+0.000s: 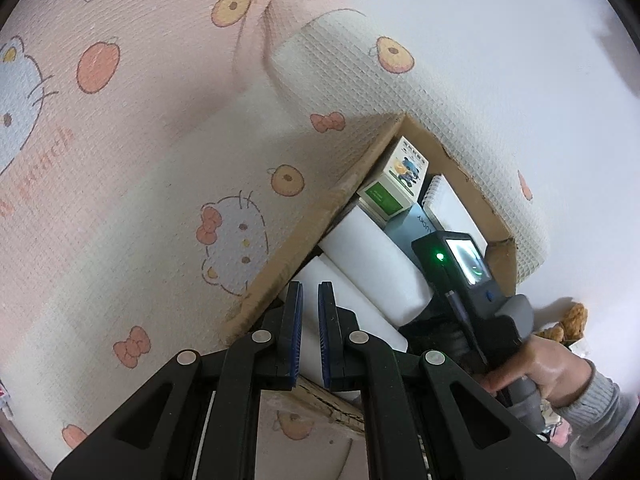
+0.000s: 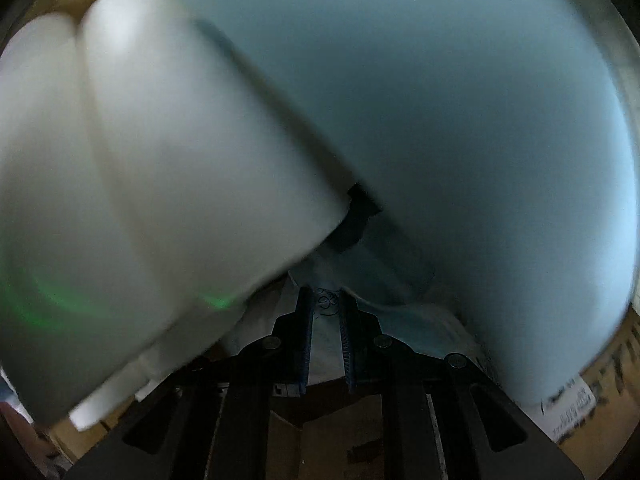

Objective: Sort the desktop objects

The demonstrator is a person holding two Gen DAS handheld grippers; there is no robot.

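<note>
A patterned cloth (image 1: 140, 184) with cartoon cats, bows and peaches is seen spread across the left of the left wrist view, covering what is taken to be the desk. Further right, a cardboard box (image 1: 304, 236) is set on it, open at the top. Inside the box two white rolls (image 1: 372, 264) are laid side by side; beyond them a small carton with a green side (image 1: 394, 184) and a pale blue book (image 1: 412, 226) are packed, with a spiral notebook (image 1: 436, 192) at the far wall. The left hand-held gripper (image 1: 310, 304) is held over the near edge of the box, its blue pads pressed nearly together with nothing between them. At the right, the right hand-held gripper's body (image 1: 460, 268), green light lit, is reached down into the box, gripped by a hand (image 1: 536, 372) in a grey sleeve.

In the blurred right wrist view, the white rolls (image 2: 152, 184) fill the left and the blue book (image 2: 460, 140) the right. The right hand-held gripper (image 2: 326, 308) is closed, apparently pinching a thin face mask (image 2: 400, 332).
</note>
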